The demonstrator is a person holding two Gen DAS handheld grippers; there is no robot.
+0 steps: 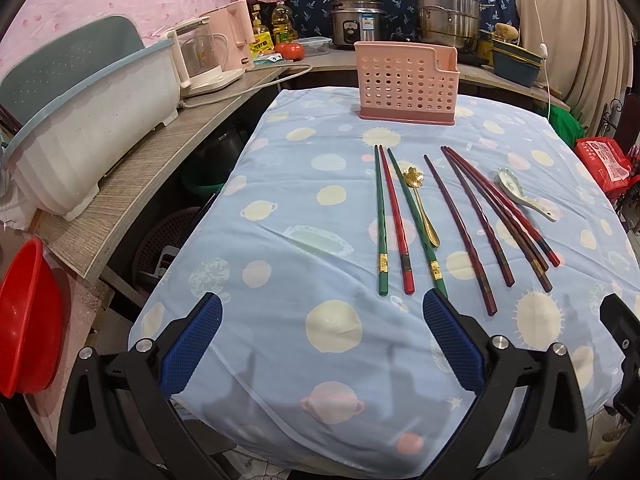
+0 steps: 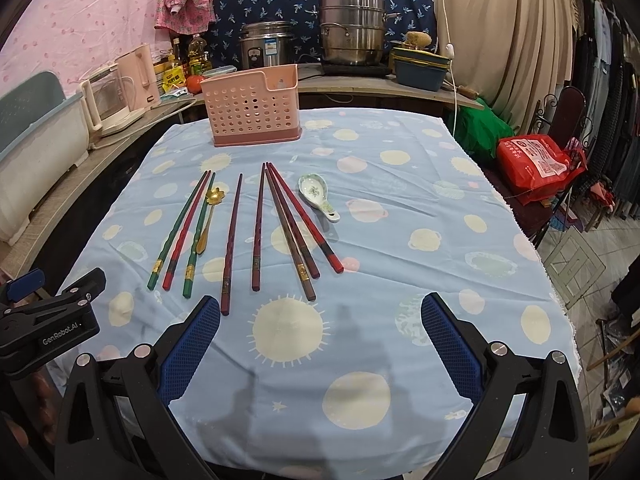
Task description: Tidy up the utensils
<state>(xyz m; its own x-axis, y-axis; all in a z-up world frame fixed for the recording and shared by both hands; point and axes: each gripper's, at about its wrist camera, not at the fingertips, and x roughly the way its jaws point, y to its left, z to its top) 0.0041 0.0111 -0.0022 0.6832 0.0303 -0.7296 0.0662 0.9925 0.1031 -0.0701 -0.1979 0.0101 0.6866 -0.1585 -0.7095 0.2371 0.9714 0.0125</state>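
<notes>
Eight chopsticks [image 2: 260, 228] lie lengthwise, tips toward pink holder [image 2: 252, 106].

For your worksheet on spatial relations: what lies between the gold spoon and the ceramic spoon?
Five dark red and brown chopsticks lie between gold spoon and ceramic spoon, clearest in the right wrist view.

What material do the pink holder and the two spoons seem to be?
Pink holder: likely moulded plastic, matte, with punched round holes. Flower-shaped spoon: probably metal, shiny gold finish. White spoon: looks like glazed ceramic, glossy with a green printed pattern.
</notes>
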